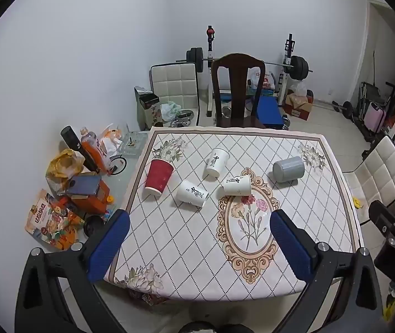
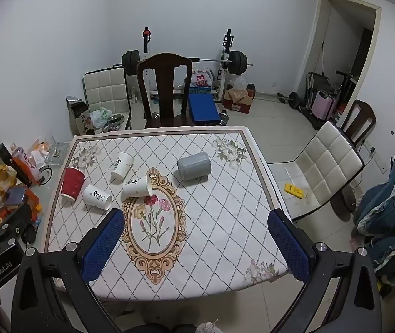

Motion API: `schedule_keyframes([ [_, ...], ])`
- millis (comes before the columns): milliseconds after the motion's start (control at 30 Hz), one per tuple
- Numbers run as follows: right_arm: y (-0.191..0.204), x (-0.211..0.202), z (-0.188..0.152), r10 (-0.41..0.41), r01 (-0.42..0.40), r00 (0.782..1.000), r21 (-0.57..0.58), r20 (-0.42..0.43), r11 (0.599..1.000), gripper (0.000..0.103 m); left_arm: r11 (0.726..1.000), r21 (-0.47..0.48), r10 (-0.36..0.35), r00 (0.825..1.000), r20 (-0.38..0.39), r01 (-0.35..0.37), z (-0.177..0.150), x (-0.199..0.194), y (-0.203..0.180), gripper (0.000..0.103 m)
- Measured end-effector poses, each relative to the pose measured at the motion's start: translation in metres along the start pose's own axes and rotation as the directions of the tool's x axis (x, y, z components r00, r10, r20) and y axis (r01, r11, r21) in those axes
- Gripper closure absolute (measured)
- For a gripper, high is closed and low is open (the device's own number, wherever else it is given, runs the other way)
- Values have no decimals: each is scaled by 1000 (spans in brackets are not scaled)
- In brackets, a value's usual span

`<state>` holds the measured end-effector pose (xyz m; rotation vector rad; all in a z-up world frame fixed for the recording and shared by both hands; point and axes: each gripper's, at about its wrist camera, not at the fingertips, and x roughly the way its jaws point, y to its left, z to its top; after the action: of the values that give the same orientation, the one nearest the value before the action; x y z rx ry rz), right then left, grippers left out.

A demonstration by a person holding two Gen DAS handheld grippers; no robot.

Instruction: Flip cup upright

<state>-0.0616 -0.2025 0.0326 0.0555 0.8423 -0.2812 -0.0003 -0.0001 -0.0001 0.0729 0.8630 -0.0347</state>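
Note:
Several cups lie on their sides on the patterned tablecloth (image 1: 197, 249): a red cup (image 1: 158, 177) at the left, three white printed cups (image 1: 217, 162) (image 1: 192, 193) (image 1: 237, 185) in the middle, and a grey cup (image 1: 288, 169) at the right. They also show in the right wrist view: the red cup (image 2: 72, 184), the white cups (image 2: 121, 165) (image 2: 96, 196) (image 2: 137, 186), and the grey cup (image 2: 194, 165). My left gripper (image 1: 199, 222) is open and empty above the table's near edge. My right gripper (image 2: 196, 220) is open and empty, also short of the cups.
A dark wooden chair (image 1: 237, 88) stands at the table's far side. A white padded chair (image 2: 322, 166) stands to the right. Toys, bags and bottles (image 1: 80, 183) clutter the floor to the left. A weight bench (image 2: 200, 105) and barbell stand by the back wall.

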Motion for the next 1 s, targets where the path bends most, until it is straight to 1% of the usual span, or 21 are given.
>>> schedule_keyframes([
  [67,0,1,0,6,-6,1000,1,-4,1000,0,1000,-1,11,1000,-17,-11,1,1,0,0],
  [100,-1,0,0,5,-5,1000,4,6,1000,0,1000,0,3,1000,-8,-3,0,1,0,0],
  [267,-1,1,-1,5,-5,1000,5,2,1000,0,1000,9,7,1000,-9,-6,2,2,-3,0],
  [300,-1,0,-1,3,-3,1000,5,3,1000,0,1000,2,-5,1000,-8,5,9,2,-6,0],
  [433,-2,1,-1,2,-2,1000,6,2,1000,0,1000,1,-11,1000,-4,11,15,4,-8,0],
  [467,-2,1,-1,1,-1,1000,7,3,1000,0,1000,2,-13,1000,1,13,13,-4,-8,0],
  [567,-1,0,2,0,0,1000,5,3,1000,0,1000,4,-16,1000,11,16,8,-6,-10,0],
  [867,-2,0,3,4,-4,1000,7,2,1000,0,1000,6,-14,1000,11,14,10,-7,-10,0],
  [900,-8,0,5,4,-4,1000,7,2,1000,0,1000,5,-13,1000,11,13,10,-7,-11,0],
  [1000,-9,-2,5,4,-4,1000,7,2,1000,0,1000,5,-11,1000,13,11,9,-8,-11,0],
])
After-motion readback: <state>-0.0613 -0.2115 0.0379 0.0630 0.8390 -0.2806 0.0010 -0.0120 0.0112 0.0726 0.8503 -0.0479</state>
